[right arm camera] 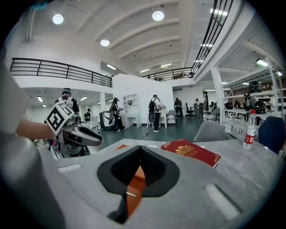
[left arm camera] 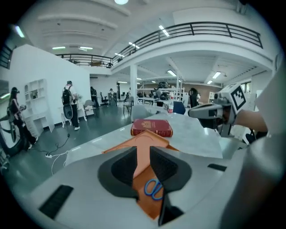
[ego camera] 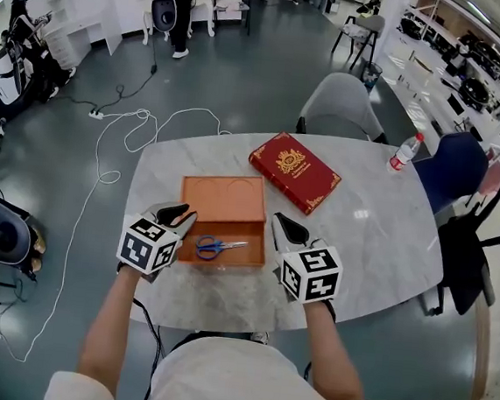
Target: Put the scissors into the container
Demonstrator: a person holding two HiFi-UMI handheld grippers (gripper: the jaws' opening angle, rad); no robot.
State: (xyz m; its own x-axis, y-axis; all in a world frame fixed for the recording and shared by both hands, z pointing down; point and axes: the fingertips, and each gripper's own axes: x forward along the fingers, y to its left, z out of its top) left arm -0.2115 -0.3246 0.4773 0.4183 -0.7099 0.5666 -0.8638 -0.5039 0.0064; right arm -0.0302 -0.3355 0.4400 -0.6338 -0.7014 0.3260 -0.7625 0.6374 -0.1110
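The scissors (ego camera: pixel 220 246), blue-handled, lie flat inside the shallow orange container (ego camera: pixel 223 200), near its front edge. My left gripper (ego camera: pixel 179 217) hovers at the container's front left corner with its jaws a narrow gap apart and nothing between them. In the left gripper view the scissors (left arm camera: pixel 154 189) show just below the left gripper (left arm camera: pixel 143 150), on the orange container (left arm camera: pixel 149 137). My right gripper (ego camera: pixel 283 229) is beside the container's front right corner, apart from it. The right gripper (right arm camera: pixel 140 152) is shut and empty, with the container (right arm camera: pixel 134 202) beyond it.
A red book (ego camera: pixel 295 172) lies on the marble table (ego camera: pixel 378 242) behind and right of the container. A water bottle (ego camera: pixel 404 152) stands at the far right edge. A grey chair (ego camera: pixel 345 109) and a blue chair (ego camera: pixel 454 166) stand around the table; cables lie on the floor (ego camera: pixel 105 150).
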